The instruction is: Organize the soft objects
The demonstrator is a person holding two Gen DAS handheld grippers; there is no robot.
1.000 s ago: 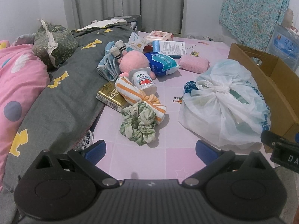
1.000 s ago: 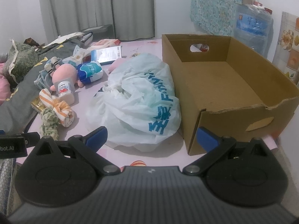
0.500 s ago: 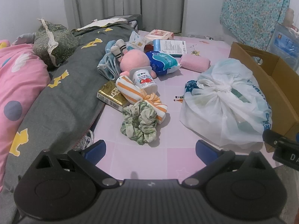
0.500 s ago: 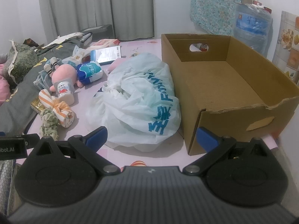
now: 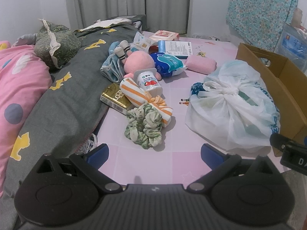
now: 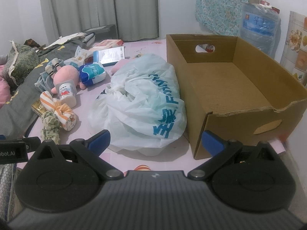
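left wrist view has the left gripper (image 5: 154,151) spread wide and holding nothing, green scrunchie (image 5: 144,127) at twelve o'clock just ahead on the pink sheet (image 5: 178,159). right gripper (image 6: 156,139) gapes too, white bag (image 6: 142,103) between its fingers, cardboard box (image 6: 239,88) at two o'clock.

Grey curtains (image 5: 130,2) hang closed across the far white wall (image 6: 176,5). A floral teal cloth (image 5: 261,11) is pinned up on the right, beside a large water jug (image 6: 259,28) and flowered tiles (image 6: 296,44). The bed (image 5: 207,161) has a pink patterned sheet, with a dark grey quilt (image 5: 63,99) along its left side.
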